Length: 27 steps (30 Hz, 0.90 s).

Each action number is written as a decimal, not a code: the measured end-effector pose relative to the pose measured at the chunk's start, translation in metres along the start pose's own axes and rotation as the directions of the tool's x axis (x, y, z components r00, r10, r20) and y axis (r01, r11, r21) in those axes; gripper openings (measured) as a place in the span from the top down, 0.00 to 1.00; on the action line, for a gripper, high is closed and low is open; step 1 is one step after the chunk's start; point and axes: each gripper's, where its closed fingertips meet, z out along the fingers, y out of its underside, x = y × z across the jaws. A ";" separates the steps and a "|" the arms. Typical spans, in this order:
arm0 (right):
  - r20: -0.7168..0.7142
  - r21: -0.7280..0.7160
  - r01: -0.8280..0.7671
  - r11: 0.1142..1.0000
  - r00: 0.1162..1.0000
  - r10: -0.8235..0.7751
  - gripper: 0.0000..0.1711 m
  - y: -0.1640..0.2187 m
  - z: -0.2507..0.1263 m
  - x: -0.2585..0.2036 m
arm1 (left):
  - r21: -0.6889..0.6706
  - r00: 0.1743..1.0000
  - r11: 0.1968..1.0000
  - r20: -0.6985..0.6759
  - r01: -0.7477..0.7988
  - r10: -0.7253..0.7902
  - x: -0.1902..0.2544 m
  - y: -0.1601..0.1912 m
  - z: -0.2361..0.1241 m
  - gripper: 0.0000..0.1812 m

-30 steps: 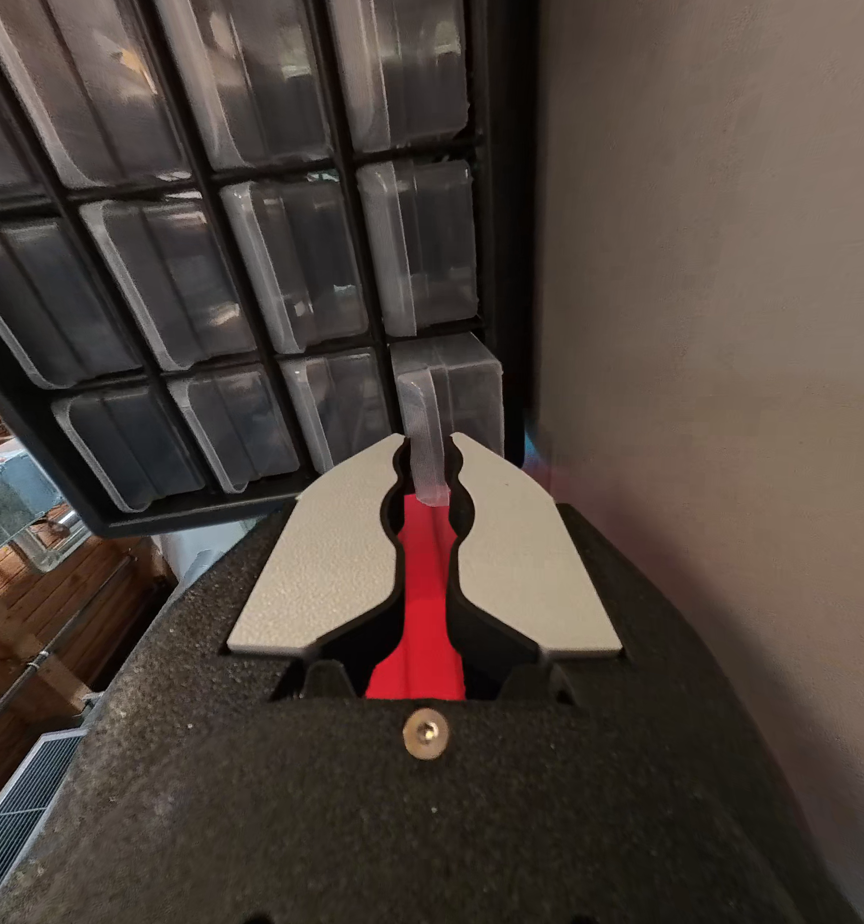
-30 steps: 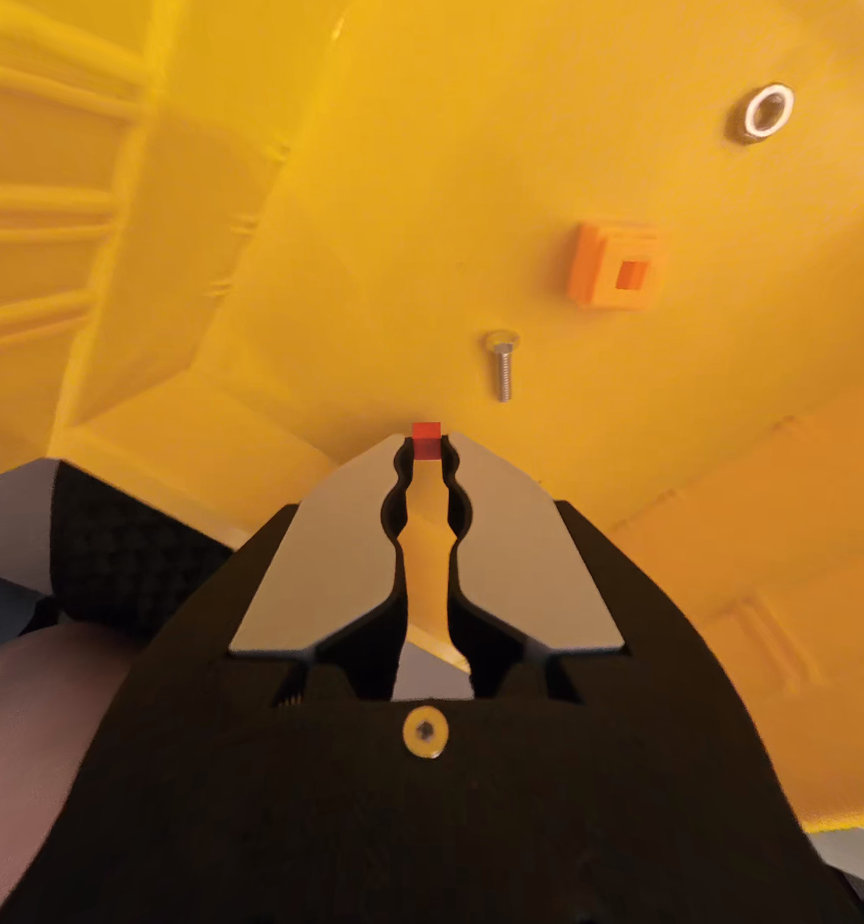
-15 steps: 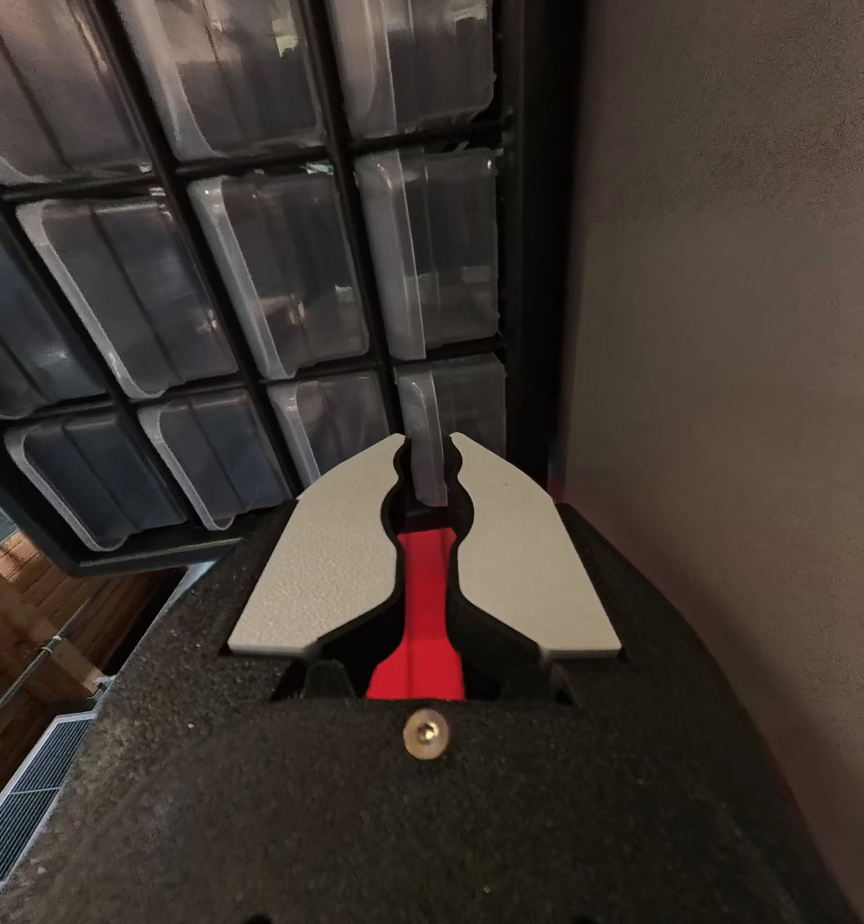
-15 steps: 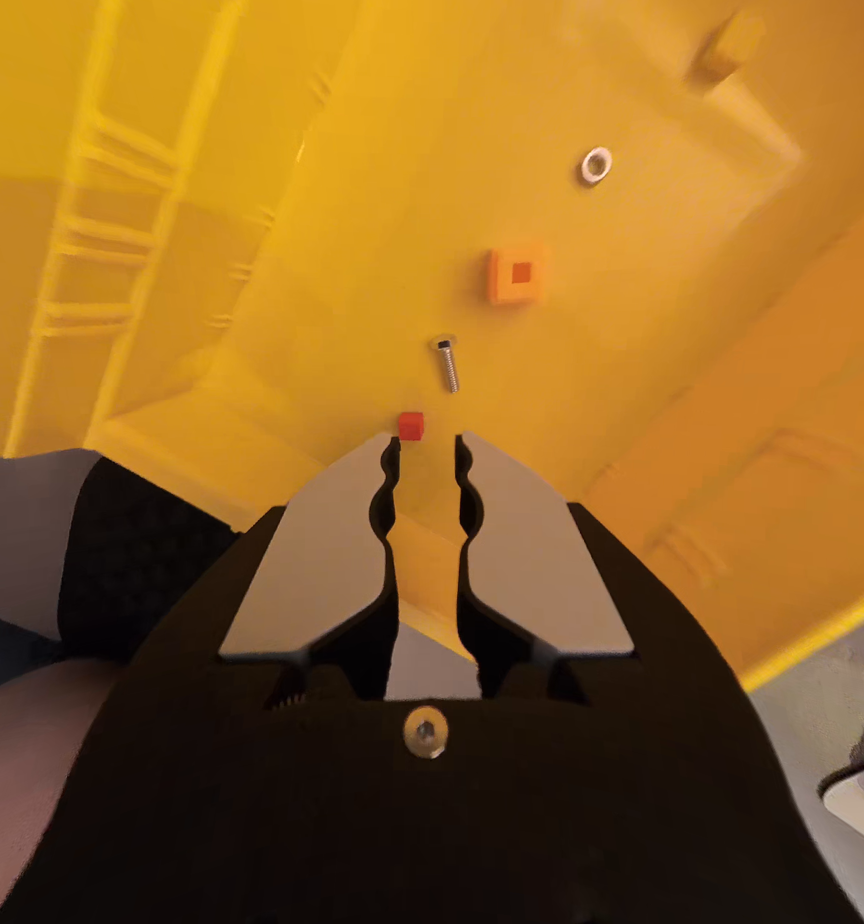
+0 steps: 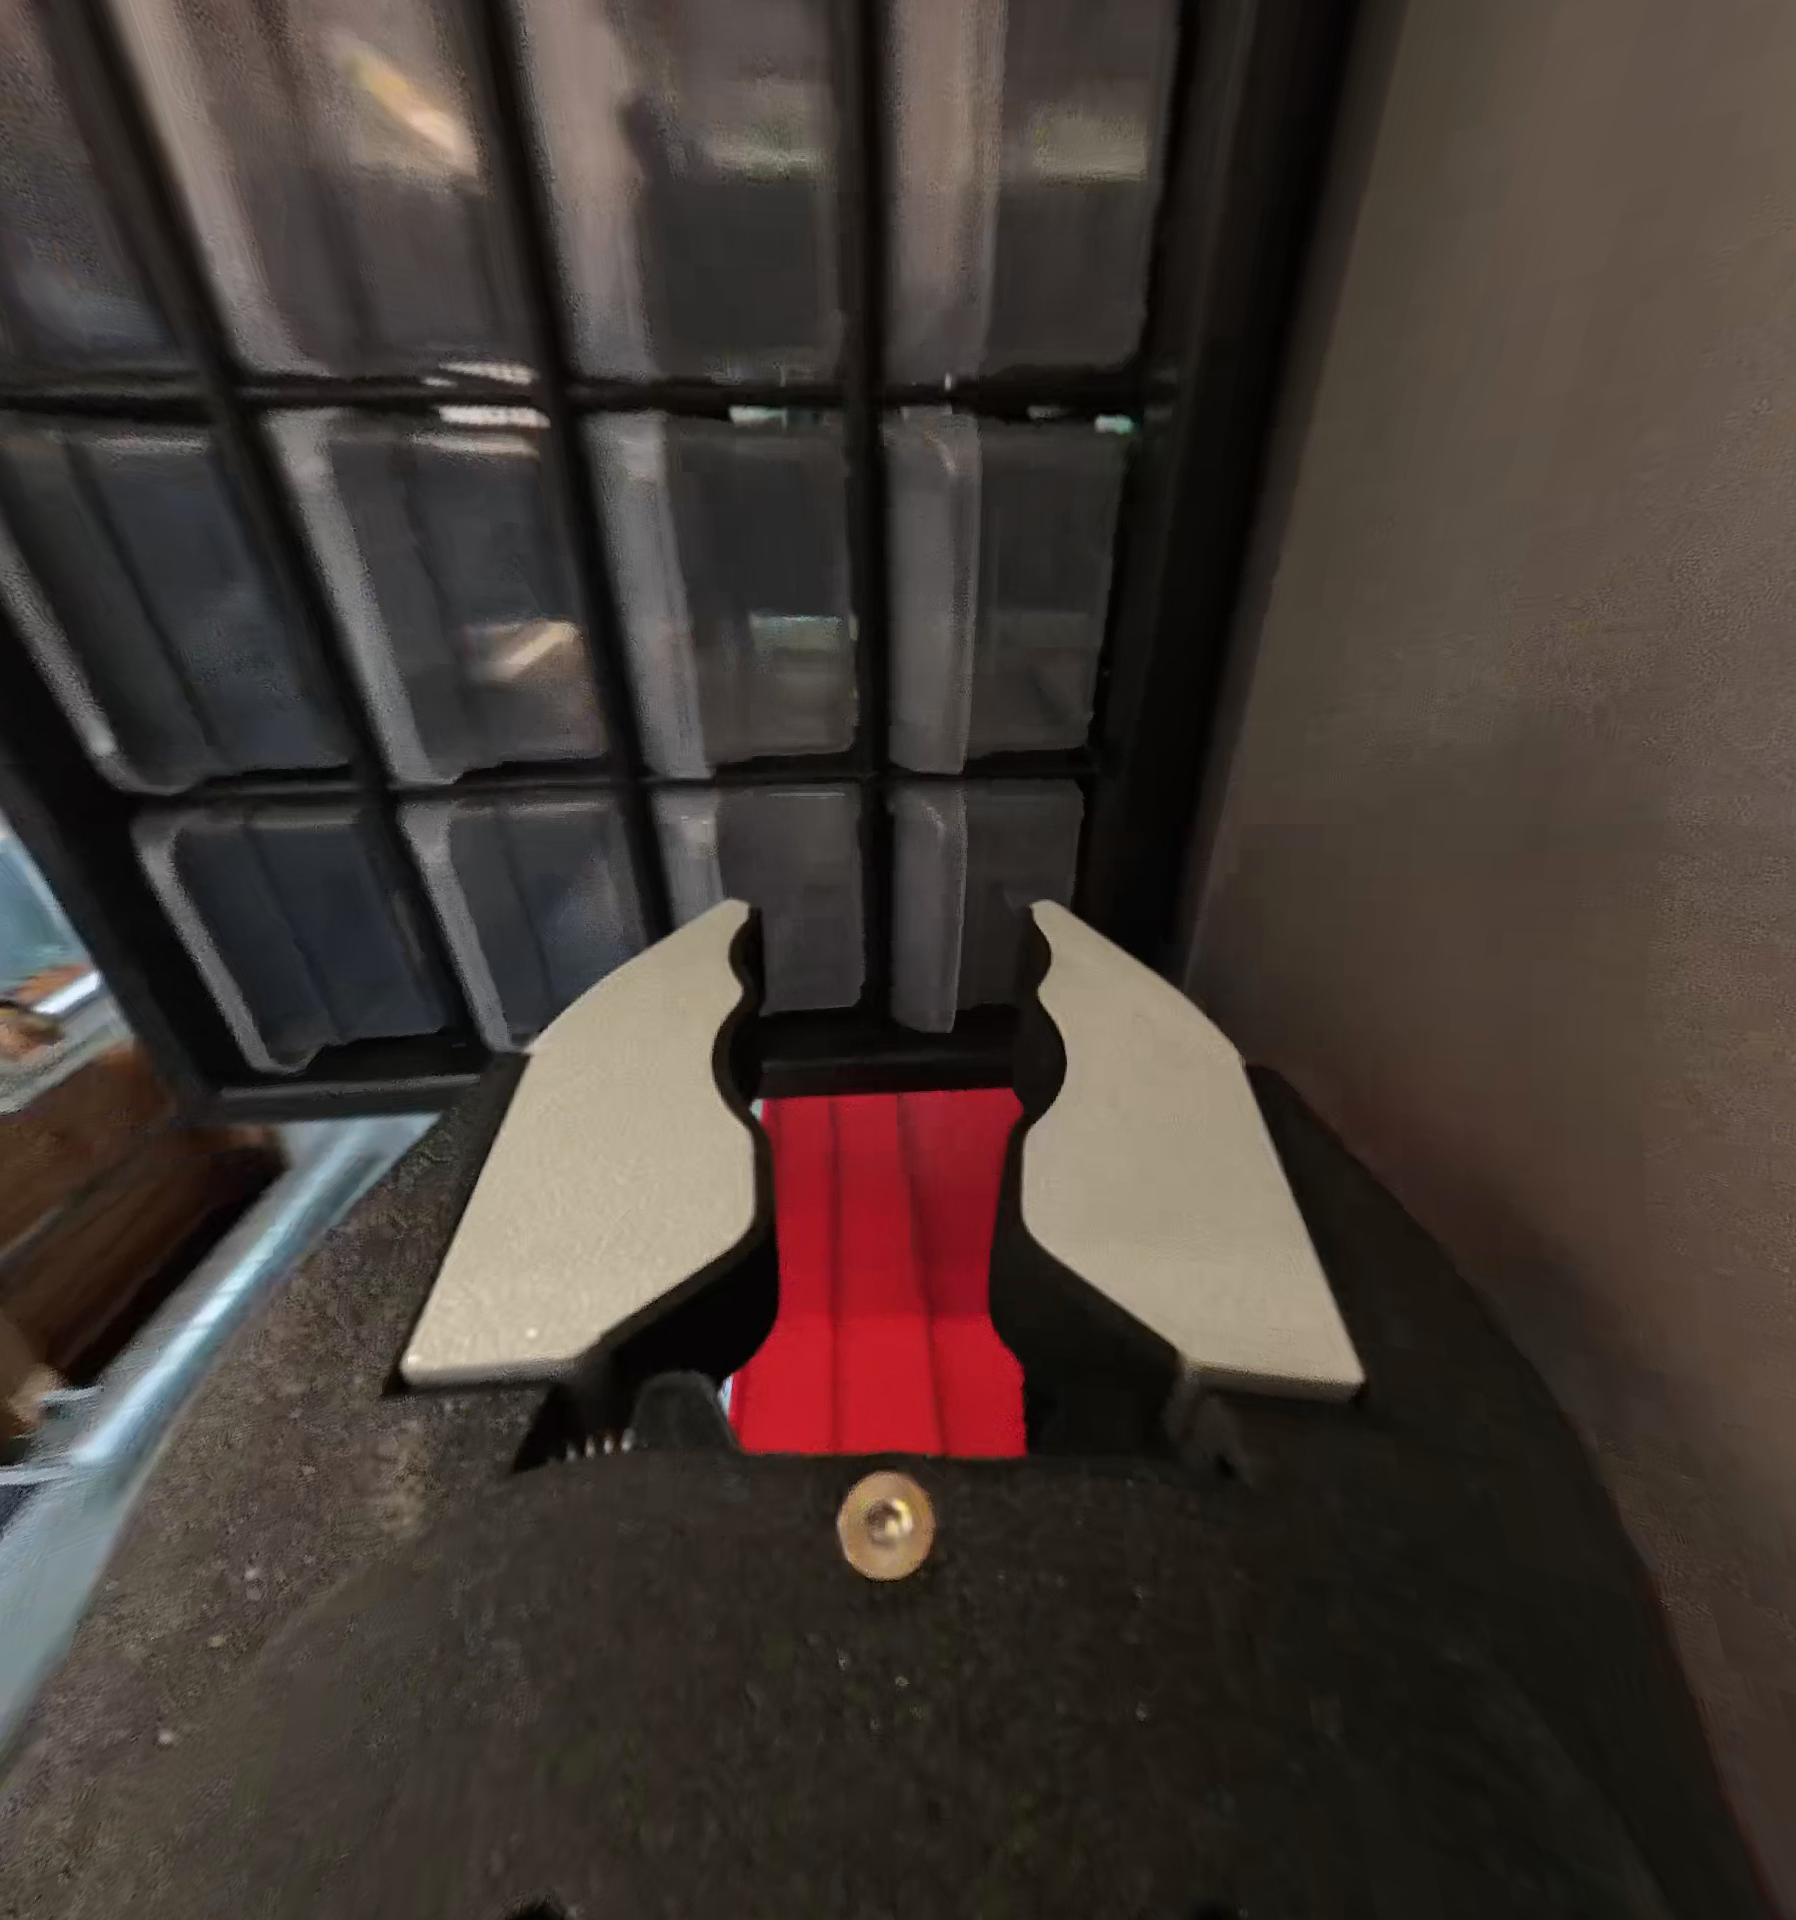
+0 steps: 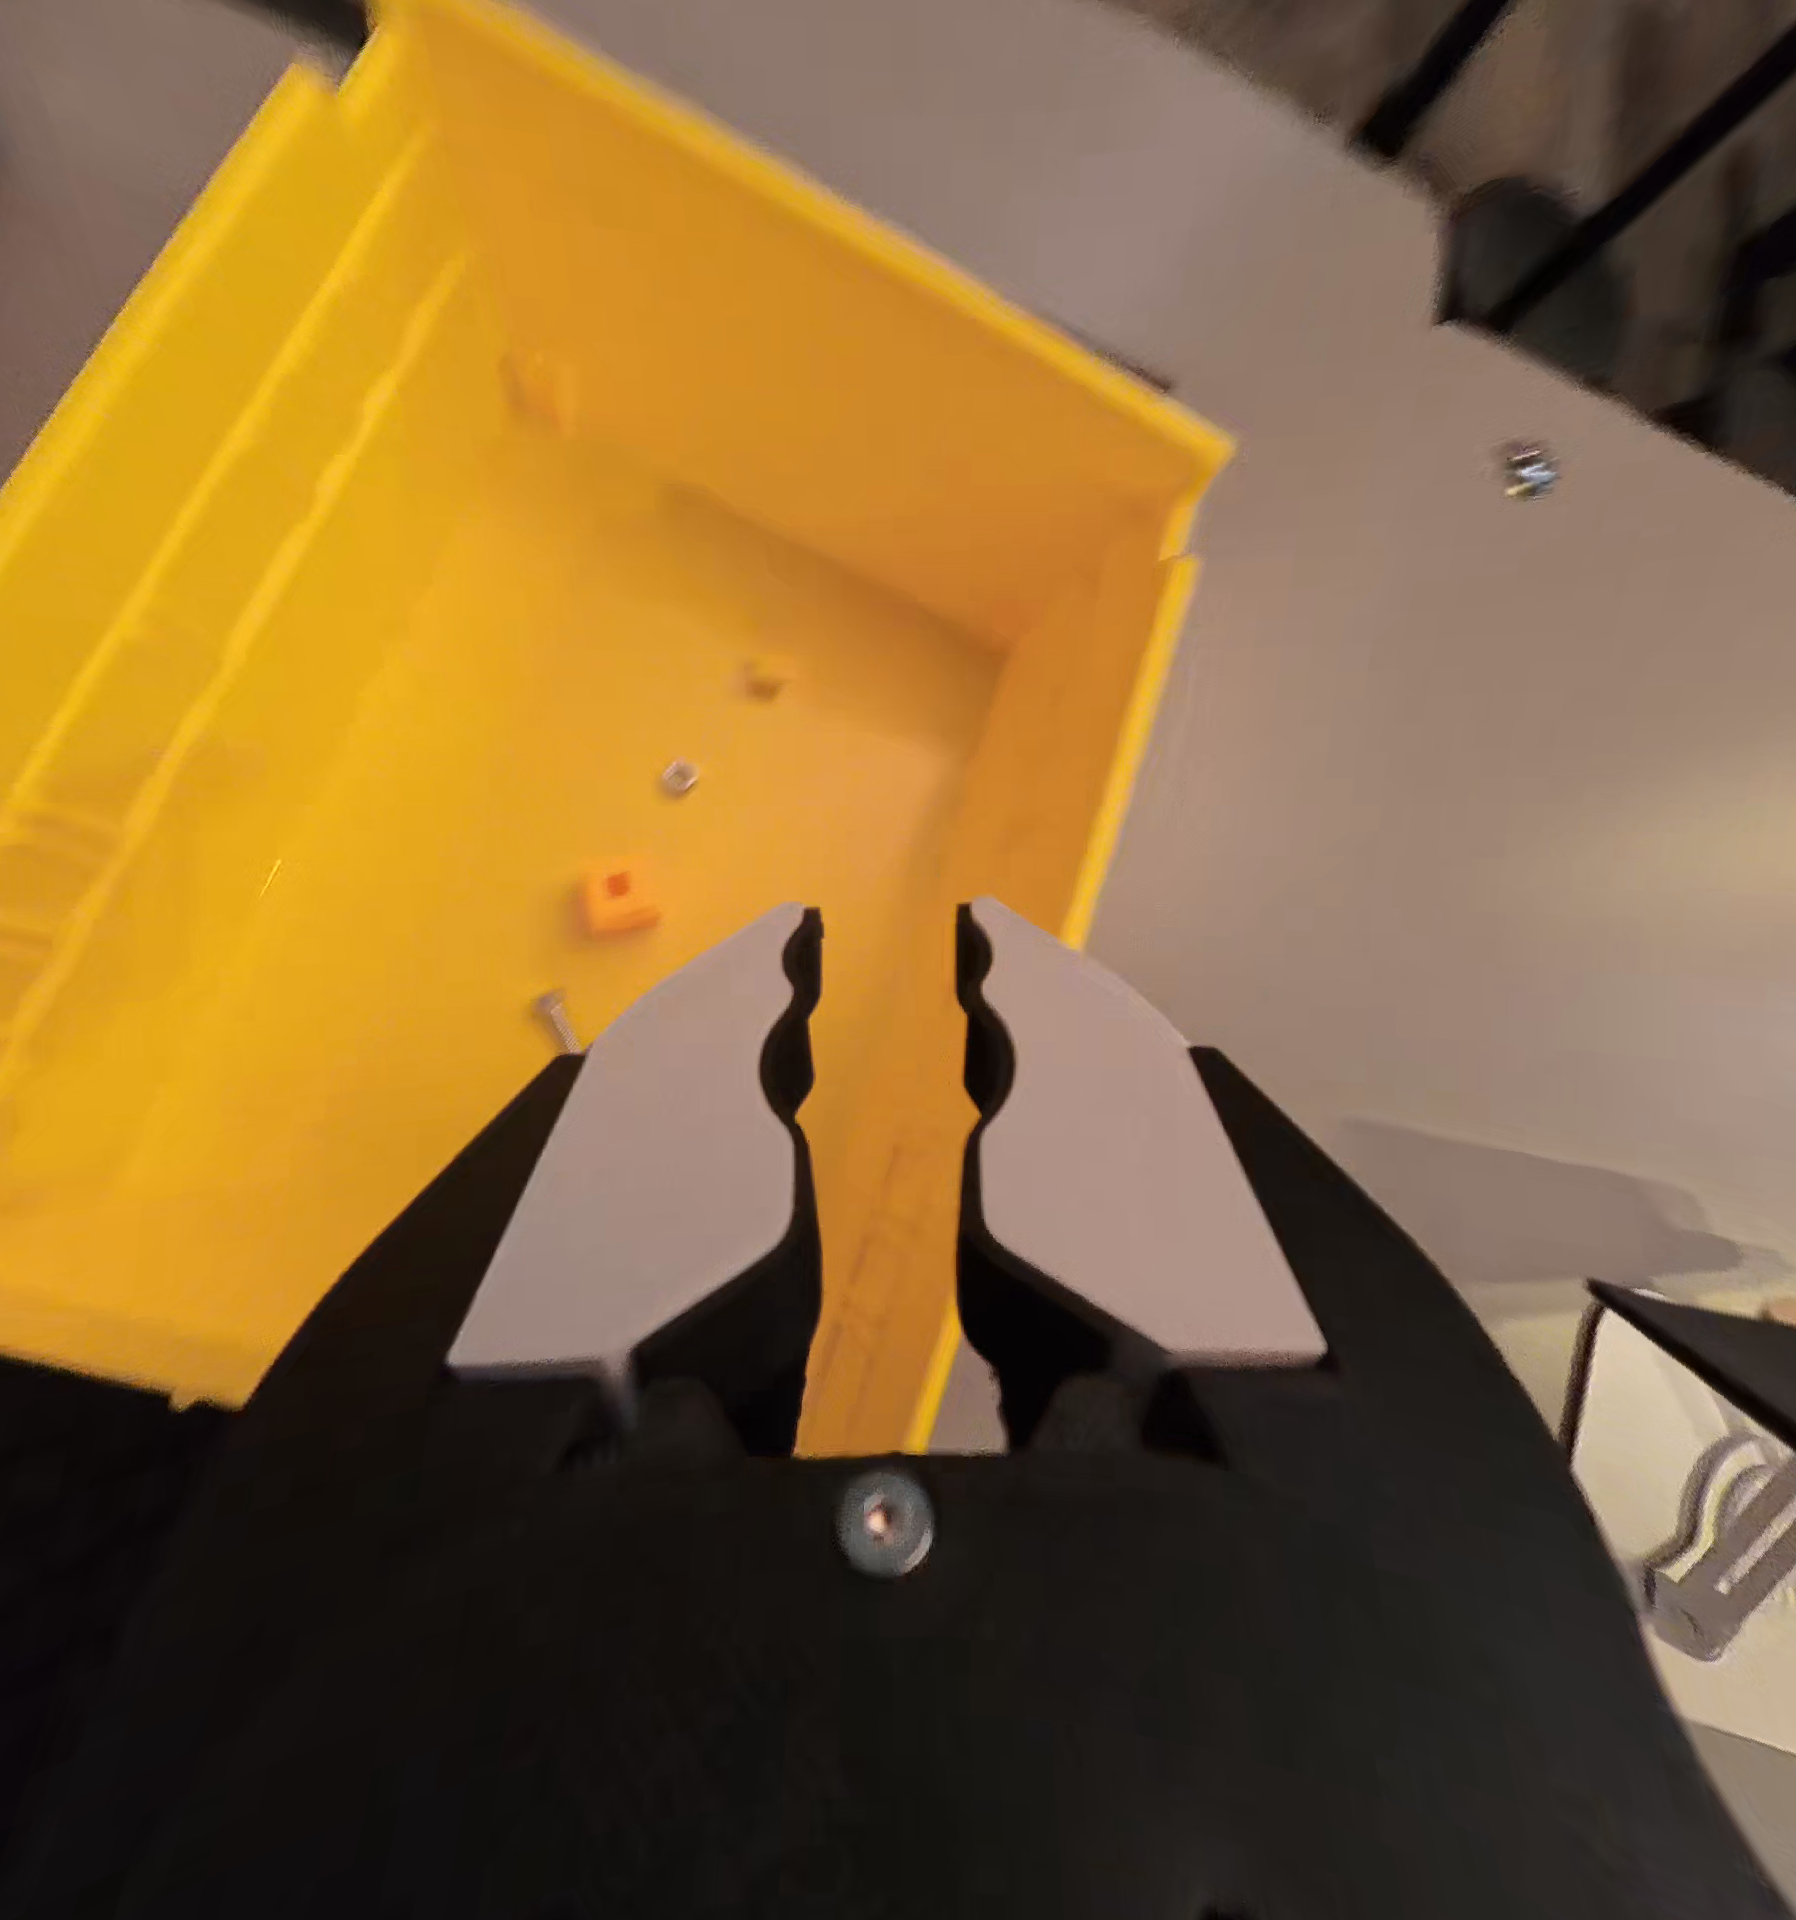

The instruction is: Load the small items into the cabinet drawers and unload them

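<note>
Left wrist view: the cabinet (image 5: pixel 561 395) stands ahead, its drawers (image 5: pixel 998 592) in rows, a wall (image 5: pixel 1548 727) to its right. Right wrist view: the bin (image 6: pixel 873 343) rests on the table (image 6: pixel 1393 779); inside lie a screw (image 6: pixel 553 1016), a square block (image 6: pixel 615 900) beyond it, then a nut (image 6: pixel 680 777).

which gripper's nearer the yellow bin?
Right. The right gripper hangs open just above the yellow bin; the left gripper faces the drawer cabinet, no bin in its view.

A workshop: black small-parts drawer cabinet (image 5: pixel 603 582), yellow parts bin (image 6: pixel 873 343) holding hardware.
</note>
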 end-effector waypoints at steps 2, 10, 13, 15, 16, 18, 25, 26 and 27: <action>-0.058 0.080 -0.078 0.994 0.995 0.083 0.83 -0.005 -0.008 0.022 | 0.055 0.993 0.993 -0.059 0.103 -0.099 -0.007 -0.009 -0.018 0.74; -0.015 0.007 -0.232 0.973 0.973 0.232 0.81 0.027 0.026 0.040 | 0.148 0.761 0.753 -0.253 0.641 -0.598 -0.124 -0.005 -0.076 0.77; 0.029 -0.121 -0.246 0.962 0.967 0.251 0.81 0.046 0.046 0.028 | 0.104 0.593 0.587 -0.238 0.803 -0.769 -0.182 0.037 -0.075 0.80; 0.013 -0.237 -0.256 0.937 0.964 0.266 0.88 0.061 0.054 0.025 | 0.057 0.501 0.500 -0.194 0.864 -0.843 -0.211 0.074 -0.068 0.79; 0.004 -0.276 -0.269 0.923 0.960 0.281 0.89 0.065 0.056 0.024 | 0.026 0.471 0.473 -0.161 0.881 -0.868 -0.222 0.094 -0.062 0.77; 0.047 -0.317 -0.290 0.903 0.946 0.320 0.96 0.065 0.055 0.013 | -0.039 0.422 0.426 -0.070 0.904 -0.904 -0.239 0.137 -0.051 0.74; 0.053 -0.359 -0.352 0.864 0.917 0.396 0.95 0.066 0.056 0.007 | -0.335 0.216 0.190 0.042 0.923 -0.975 -0.178 0.256 -0.008 0.83; 0.060 -0.381 -0.353 0.855 0.913 0.404 0.95 0.068 0.057 0.005 | -0.396 0.182 0.154 0.034 0.905 -0.983 -0.162 0.269 -0.003 0.83; 0.062 -0.417 -0.344 0.841 0.913 0.404 0.95 0.073 0.057 0.002 | -0.454 0.149 0.120 0.028 0.883 -0.988 -0.146 0.281 0.000 0.83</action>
